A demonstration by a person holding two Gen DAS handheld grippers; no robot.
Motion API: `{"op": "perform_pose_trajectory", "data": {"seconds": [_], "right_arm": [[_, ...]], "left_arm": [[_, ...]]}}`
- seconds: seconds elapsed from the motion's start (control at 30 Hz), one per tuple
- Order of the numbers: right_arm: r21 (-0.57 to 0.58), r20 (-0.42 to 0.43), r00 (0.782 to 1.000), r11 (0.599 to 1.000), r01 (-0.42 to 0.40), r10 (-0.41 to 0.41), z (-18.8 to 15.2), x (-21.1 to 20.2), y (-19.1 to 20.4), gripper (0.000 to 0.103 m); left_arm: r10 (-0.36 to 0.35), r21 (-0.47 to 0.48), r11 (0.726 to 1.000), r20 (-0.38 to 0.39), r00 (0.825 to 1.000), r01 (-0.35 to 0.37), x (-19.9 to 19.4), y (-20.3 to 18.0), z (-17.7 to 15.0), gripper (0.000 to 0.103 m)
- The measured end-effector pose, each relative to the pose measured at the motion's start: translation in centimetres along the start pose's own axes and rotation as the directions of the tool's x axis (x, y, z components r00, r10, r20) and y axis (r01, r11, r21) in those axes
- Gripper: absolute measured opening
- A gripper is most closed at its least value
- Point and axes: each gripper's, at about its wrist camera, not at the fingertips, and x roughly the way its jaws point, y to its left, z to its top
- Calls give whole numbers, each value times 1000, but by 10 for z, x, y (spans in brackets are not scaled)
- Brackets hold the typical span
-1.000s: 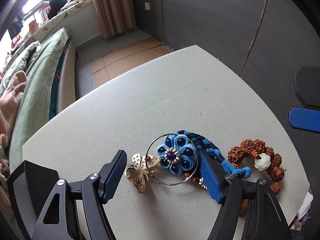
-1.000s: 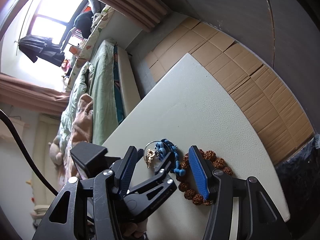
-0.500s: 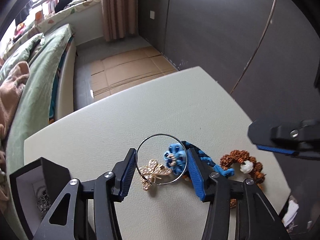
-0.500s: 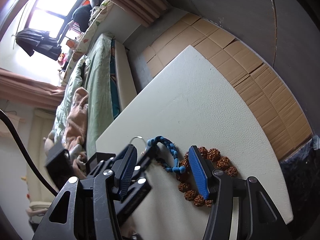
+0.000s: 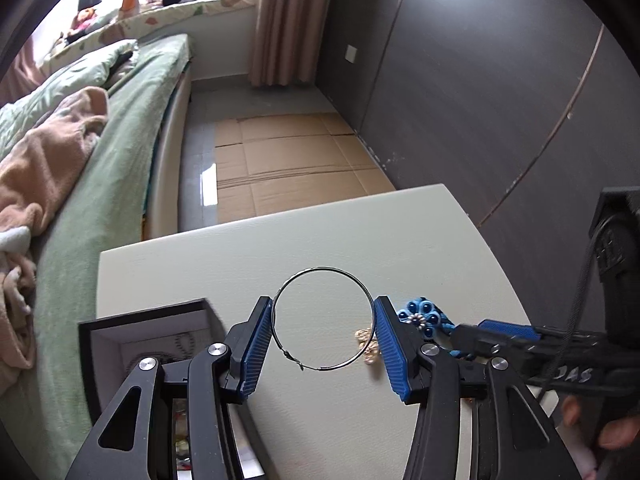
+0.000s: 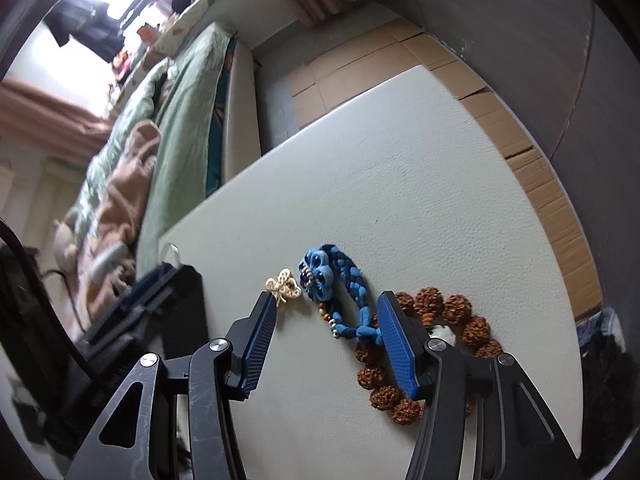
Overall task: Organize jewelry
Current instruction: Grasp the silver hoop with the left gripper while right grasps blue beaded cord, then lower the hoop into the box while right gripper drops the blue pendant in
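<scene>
My left gripper (image 5: 324, 320) is shut on a thin silver hoop (image 5: 324, 268), which it holds upright above the white table (image 5: 240, 256). Just left of it stands an open black jewelry box (image 5: 120, 332) with a white lining. On the table lie a gold butterfly brooch (image 6: 284, 284), a blue braided bracelet with a flower (image 6: 352, 280) and a brown bead bracelet (image 6: 452, 308). My right gripper (image 6: 326, 320) hovers open over the blue bracelet's tail, its right finger in front of the brown beads. The left gripper (image 6: 160, 280) shows blurred in the right wrist view.
A bed with green bedding (image 5: 100, 140) runs along the table's left side. Cardboard sheets (image 5: 288, 168) cover the floor beyond the far edge, and a dark wall (image 5: 480, 100) stands to the right. A hand (image 5: 616, 436) holds the right gripper's handle at lower right.
The left gripper closed on the silver hoop, lifted it off the blue flower and carried it left toward the black box. The right gripper shifted over the blue bracelet.
</scene>
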Motion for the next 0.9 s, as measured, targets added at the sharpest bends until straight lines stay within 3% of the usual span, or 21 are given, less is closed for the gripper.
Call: {"op": "perform_pose_trajectory", "data": {"seconds": [0.13,0.27,0.4,0.43,0.47,0.5,0.57,0.67,0.73,0.9], "right_arm": [[-109,-15,991,985,132,-135,-1,17,17,54],[-234,-17,968,942,239,-250,-4,36,35,54],[-297,9,951,907,297,-308,-9,42,43,54],[-299,15,950,905,302,-312,-10,41,43,51],[-299,26,946,900,316,-323,-11,39,43,35],[-296,23,947,902,313,-321,-12,38,43,17],[-270,27,962,924,270,-273,-13,29,39,8],[-217,91,980,957,195,-179,-12,-2,32,7],[-162,142,987,982,96,-74,-11,-29,22,7],[-115,216,974,992,-42,66,-22,-66,13,7]], "left_arm": [[8,-33,999,17,1000,-7,-11,14,-2,52],[12,-63,998,29,1000,-10,-21,26,-4,52],[17,-81,997,31,999,-14,-28,35,-9,52],[18,-85,996,32,999,-15,-29,36,-9,52],[19,-89,996,32,999,-16,-31,38,-10,52],[20,-95,995,34,999,-17,-33,40,-11,52],[21,-109,994,40,999,-16,-38,45,-14,52],[19,-132,991,49,999,-12,-44,51,-17,52],[21,-143,990,56,998,-13,-48,54,-19,52],[29,-174,985,68,997,-17,-58,64,-23,52]]}}
